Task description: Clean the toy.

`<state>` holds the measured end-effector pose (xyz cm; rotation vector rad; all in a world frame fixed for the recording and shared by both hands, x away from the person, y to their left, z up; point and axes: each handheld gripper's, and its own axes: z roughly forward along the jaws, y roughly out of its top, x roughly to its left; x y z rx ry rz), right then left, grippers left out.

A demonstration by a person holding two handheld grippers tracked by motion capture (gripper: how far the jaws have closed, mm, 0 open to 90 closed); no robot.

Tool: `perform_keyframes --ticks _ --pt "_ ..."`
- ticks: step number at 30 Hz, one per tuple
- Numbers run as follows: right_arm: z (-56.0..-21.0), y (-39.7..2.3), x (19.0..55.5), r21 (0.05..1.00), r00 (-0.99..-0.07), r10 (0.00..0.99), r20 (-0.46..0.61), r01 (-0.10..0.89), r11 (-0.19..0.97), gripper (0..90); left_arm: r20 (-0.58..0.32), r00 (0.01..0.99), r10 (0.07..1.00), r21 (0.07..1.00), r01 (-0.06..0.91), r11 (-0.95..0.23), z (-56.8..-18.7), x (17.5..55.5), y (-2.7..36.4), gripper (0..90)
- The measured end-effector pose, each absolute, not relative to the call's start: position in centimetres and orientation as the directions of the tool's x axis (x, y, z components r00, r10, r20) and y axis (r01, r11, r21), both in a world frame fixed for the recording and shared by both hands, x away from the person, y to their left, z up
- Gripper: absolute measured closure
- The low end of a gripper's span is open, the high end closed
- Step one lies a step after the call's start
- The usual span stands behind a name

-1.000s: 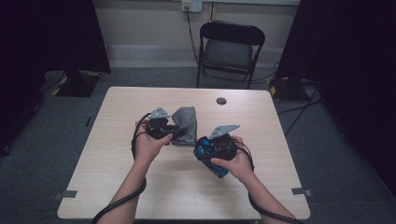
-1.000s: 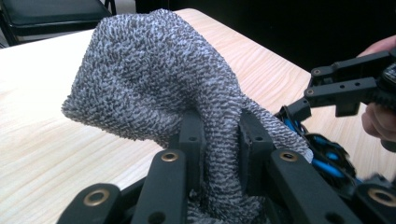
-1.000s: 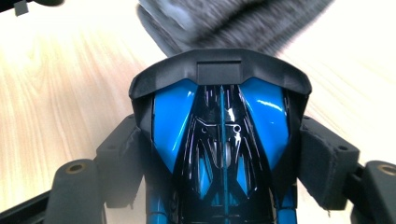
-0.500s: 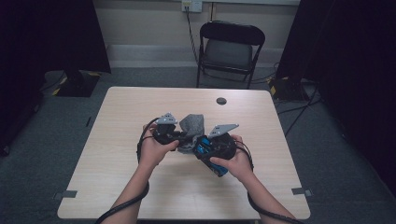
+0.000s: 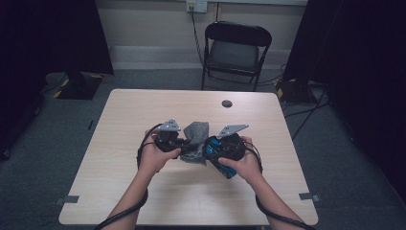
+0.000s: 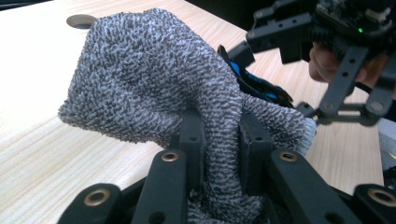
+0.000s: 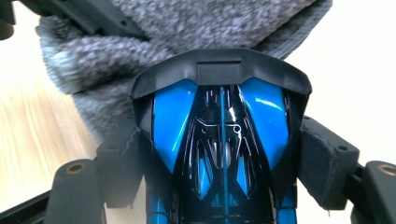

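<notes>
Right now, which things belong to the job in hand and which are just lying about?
In the job:
grey knitted cloth, pinched by the left claw
blue and black toy car, gripped by the right claw

Lying about:
folding chair
dark round disc on the table

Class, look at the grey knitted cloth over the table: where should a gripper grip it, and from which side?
Probably at a gathered fold near its lower edge, from the person's left, level with the table. The grey cloth is soft and bunches into a narrow band there; the left gripper pinches such a band, while the blue toy car sits in the right gripper.
</notes>
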<state>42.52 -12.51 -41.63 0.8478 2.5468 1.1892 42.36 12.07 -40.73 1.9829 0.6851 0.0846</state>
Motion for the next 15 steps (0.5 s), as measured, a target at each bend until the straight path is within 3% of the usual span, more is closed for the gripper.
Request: perform_keyframes --ticks 15 --pt "-41.26 -13.37 43.16 0.756 -0.786 0.616 0.056 0.437 0.488 25.3 -0.218 0.861 0.459 0.824 0.415 -0.386 -41.13 41.42 11.95 75.0"
